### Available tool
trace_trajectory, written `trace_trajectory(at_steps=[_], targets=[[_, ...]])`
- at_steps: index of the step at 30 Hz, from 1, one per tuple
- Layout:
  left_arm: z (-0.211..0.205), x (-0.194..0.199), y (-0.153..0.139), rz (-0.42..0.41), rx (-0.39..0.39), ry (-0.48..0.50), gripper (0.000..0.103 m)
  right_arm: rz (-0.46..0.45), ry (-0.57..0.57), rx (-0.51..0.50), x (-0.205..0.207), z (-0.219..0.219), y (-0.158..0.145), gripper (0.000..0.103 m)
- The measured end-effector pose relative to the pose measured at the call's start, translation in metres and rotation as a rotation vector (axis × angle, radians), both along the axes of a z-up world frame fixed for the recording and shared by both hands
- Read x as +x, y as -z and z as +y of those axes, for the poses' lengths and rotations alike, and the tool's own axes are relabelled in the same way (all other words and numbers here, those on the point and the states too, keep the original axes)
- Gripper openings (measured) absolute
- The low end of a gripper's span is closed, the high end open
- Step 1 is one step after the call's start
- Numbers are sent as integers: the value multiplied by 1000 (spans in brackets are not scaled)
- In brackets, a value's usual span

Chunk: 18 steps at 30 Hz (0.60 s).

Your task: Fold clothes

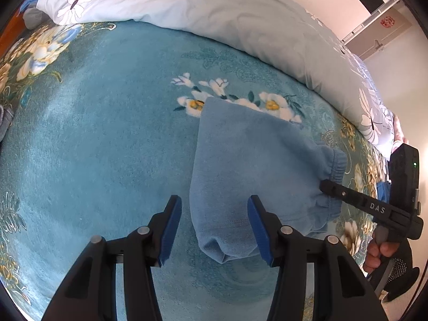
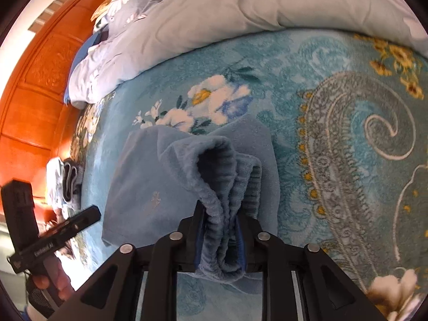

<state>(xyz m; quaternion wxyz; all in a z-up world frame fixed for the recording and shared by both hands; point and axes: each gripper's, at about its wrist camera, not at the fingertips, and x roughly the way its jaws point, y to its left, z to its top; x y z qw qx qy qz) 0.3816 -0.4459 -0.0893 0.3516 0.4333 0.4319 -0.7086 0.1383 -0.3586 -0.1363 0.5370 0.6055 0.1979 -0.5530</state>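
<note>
Right gripper (image 2: pixel 220 234): jaws close together, the gathered elastic band of the blue fleece garment (image 2: pixel 165 182) bunched between the blue pads; the pads appear to press on it, so it reads as clamped on the band. Seen from the left wrist view, its tip meets the ribbed band at the garment's right edge.

Left gripper (image 1: pixel 214 230): jaws apart, nothing held; it hangs over the near folded end of the garment, the right pad above the cloth, the left pad over bare blanket.

Garment: soft blue fleece, probably trousers or a sweatshirt, already folded into a narrow stack. It lies on the teal flowered blanket (image 1: pixel 93 133), near the white flower print, well apart from the pale quilt (image 1: pixel 214 8) at the back.

Handling, as judged: light, limp, thick pile, not slippery, not fragile. It will sag and unfold if lifted by one point. Layers may slip over each other.

Where to hold: the elastic band is the firmest part and gathers well; a second hold at the opposite folded end, taking all layers together, should keep the stack square.
</note>
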Motion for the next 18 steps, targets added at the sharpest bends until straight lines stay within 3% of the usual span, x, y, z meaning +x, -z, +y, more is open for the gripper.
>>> trace_trajectory(at_steps=[2, 5, 12, 18], targets=[[-3, -2, -4, 6, -11, 5, 53, 26, -14, 4, 0, 3, -4, 39], [-8, -6, -8, 7, -24, 21, 53, 65, -22, 18, -3, 8, -8, 51], [-17, -26, -17, 37, -43, 70, 53, 172, -3, -26, -6, 14, -42, 58], [-14, -36, -14, 79, -4, 76, 53, 73, -36, -129, 12, 0, -64, 64]])
